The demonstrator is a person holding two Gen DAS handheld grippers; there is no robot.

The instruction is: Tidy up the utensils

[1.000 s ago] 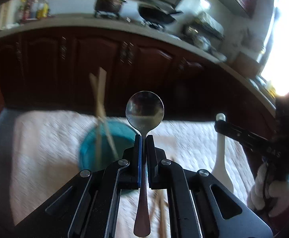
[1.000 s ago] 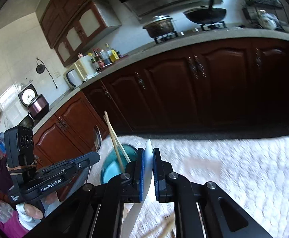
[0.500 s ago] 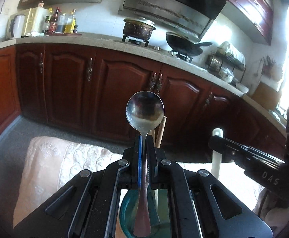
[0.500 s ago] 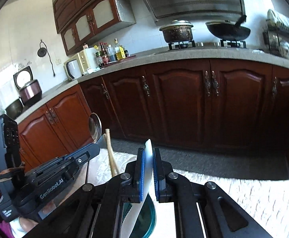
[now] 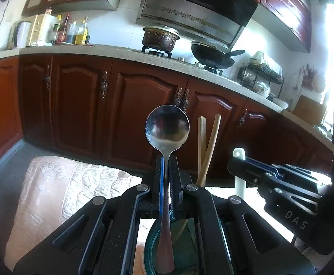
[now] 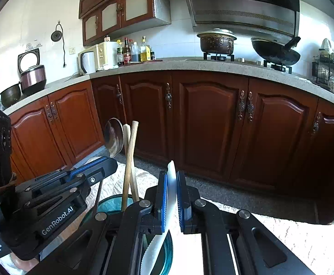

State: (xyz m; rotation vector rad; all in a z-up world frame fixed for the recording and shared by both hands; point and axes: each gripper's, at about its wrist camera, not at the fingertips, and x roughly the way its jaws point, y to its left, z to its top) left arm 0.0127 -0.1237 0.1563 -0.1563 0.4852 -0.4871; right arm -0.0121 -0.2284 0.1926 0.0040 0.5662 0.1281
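Gripping metal spoon (image 5: pixel 167 128) upright | left hand-held gripper (image 5: pixel 166 169) | above teal cup (image 5: pixel 151 249)

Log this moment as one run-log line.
left gripper: shut on metal spoon | right gripper: shut on white utensil | both above teal cup holding chopsticks

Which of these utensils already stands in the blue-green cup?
The wooden chopsticks. The metal spoon and white plastic utensil are each clamped in a tool.

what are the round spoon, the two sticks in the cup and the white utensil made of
Round spoon: polished metal, mirror reflections. Two pale sticks: probably wood or bamboo, matte tan. White serrated utensil: likely plastic, smooth and opaque. Teal cup: translucent glass or plastic.
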